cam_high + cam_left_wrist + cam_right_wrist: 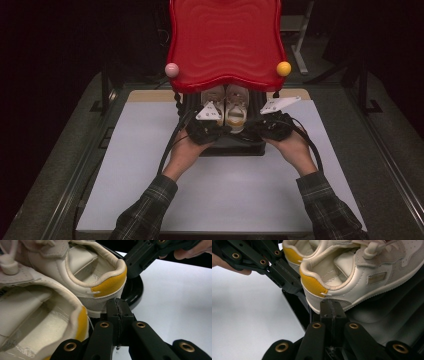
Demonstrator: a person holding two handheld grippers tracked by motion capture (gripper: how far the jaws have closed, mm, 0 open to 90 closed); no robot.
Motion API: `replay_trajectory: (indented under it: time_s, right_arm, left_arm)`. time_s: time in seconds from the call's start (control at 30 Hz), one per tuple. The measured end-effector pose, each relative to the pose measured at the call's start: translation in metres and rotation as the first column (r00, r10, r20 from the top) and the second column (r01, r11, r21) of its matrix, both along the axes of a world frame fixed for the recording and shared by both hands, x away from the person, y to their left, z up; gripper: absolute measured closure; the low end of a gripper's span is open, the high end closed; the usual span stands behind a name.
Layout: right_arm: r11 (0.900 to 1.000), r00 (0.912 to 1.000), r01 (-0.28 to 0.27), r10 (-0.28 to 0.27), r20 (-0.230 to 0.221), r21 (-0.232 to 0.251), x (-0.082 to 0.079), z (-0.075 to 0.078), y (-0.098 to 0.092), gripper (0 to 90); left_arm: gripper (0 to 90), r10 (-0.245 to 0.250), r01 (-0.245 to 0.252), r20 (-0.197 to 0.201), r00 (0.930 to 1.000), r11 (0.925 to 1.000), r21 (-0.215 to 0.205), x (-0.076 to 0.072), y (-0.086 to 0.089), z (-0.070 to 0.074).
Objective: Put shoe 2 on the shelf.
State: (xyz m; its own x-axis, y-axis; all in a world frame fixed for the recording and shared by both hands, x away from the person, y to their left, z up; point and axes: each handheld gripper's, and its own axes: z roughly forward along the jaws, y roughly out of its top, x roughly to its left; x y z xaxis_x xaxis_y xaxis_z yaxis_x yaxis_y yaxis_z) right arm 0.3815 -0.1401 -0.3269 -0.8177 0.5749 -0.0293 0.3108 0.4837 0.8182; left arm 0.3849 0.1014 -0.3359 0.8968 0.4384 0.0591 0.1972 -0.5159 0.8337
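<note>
Both grippers parked at heels of sneaker pair, jaws shut, empty.

Pair (pixel 229 106) sits side by side on black stand (pixel 235 147) under red tray (pixel 225 40); left gripper (pixel 117 308) & right gripper (pixel 331 308) closed on nothing, tips just by heels, prob. lining up to nudge or grab.

The room is dim, its far side lost in near blackness. A pale grey-white counter (pixel 150 165) catches most of the light, with a strip of tan wood (pixel 150 95) along its far edge. Around the counter runs a darker grey surround (pixel 65 165) with metal rails. Beyond the counter's far right corner, a light-coloured stand leg (pixel 300 50) rests on grey floor (pixel 325 65), with dark frame legs close by.
</note>
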Motion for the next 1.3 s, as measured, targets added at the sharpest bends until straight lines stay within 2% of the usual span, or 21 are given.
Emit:
replay_trajectory:
  time_s: [0.2, 0.43, 0.73, 0.87, 0.93, 0.97, 1.07, 1.1, 1.13, 1.17, 1.2, 1.23, 1.27, 1.3]
  right_arm:
    - [1.000, 0.9998, 0.019, -0.019, 0.007, -0.018, 0.002, -0.002, 0.001, 89.6]
    - [0.999, 0.9996, 0.025, -0.025, 0.010, -0.022, 0.003, -0.004, 0.003, 89.6]
    - [0.999, 0.9994, 0.034, -0.034, 0.011, -0.028, 0.002, -0.006, 0.005, 89.5]
    - [0.999, 0.9996, 0.028, -0.028, 0.009, -0.029, 0.001, -0.006, 0.004, 88.3]
    - [0.999, 0.9996, 0.027, -0.027, 0.008, -0.023, 0.000, -0.005, 0.003, 86.3]
    - [0.999, 0.9995, 0.031, -0.031, 0.000, -0.006, -0.003, -0.005, 0.000, 82.2]
    - [0.999, 0.9995, 0.030, -0.030, -0.005, 0.011, -0.006, -0.006, -0.005, 72.9]
    - [0.999, 0.9995, 0.030, -0.030, -0.005, 0.011, -0.006, -0.006, -0.005, 72.9]
    - [0.999, 0.9994, 0.031, -0.031, -0.013, 0.016, -0.009, -0.008, -0.008, 64.5]
    - [0.999, 0.9994, 0.028, -0.028, -0.022, 0.017, -0.011, -0.008, -0.009, 61.2]
    - [1.000, 0.9993, 0.027, -0.027, -0.026, 0.012, -0.012, -0.009, -0.011, 58.8]
    - [1.000, 0.9993, 0.027, -0.027, -0.026, 0.012, -0.012, -0.009, -0.011, 58.8]
    - [1.000, 0.9992, 0.027, -0.026, -0.030, 0.014, -0.015, -0.009, -0.012, 56.6]
    - [0.999, 0.9995, 0.028, -0.028, -0.017, 0.022, -0.019, -0.008, -0.015, 53.1]
  left_arm:
    - [90.0, 0.024, -0.024, -0.006, 0.9997, 0.9996, 0.013, 0.002, -0.004, -0.002]
    - [90.0, 0.049, -0.049, 0.009, 0.9988, 0.9978, 0.045, 0.000, -0.007, -0.002]
    - [89.9, 0.058, -0.057, -0.004, 0.9983, 0.9971, 0.050, 0.000, -0.009, -0.003]
    - [89.7, 0.045, -0.045, -0.022, 0.9987, 0.9986, 0.029, -0.001, -0.005, 0.001]
    - [85.0, 0.040, -0.040, -0.034, 0.9986, 0.9991, 0.012, -0.002, -0.001, 0.004]
    - [82.5, 0.039, -0.039, -0.047, 0.9982, 0.9992, 0.002, -0.003, 0.000, 0.005]
    - [74.4, 0.021, -0.021, -0.065, 0.9976, 0.9998, -0.001, -0.012, 0.005, 0.009]
    - [70.9, 0.021, -0.021, -0.065, 0.9976, 0.9998, -0.001, -0.012, 0.005, 0.009]
    - [67.0, 0.016, -0.016, -0.067, 0.9976, 0.9999, 0.006, -0.016, 0.010, 0.010]
    - [63.1, 0.017, -0.017, -0.072, 0.9972, 0.9998, 0.009, -0.018, 0.012, 0.010]
    - [59.3, 0.017, -0.017, -0.072, 0.9972, 0.9998, 0.009, -0.018, 0.012, 0.010]
    - [59.3, 0.020, -0.019, -0.074, 0.9971, 0.9997, 0.013, -0.020, 0.016, 0.010]
    - [55.8, 0.027, -0.026, -0.075, 0.9968, 0.9996, 0.010, -0.023, 0.019, 0.009]
    - [48.1, 0.035, -0.035, -0.084, 0.9958, 0.9994, 0.007, -0.028, 0.026, 0.008]
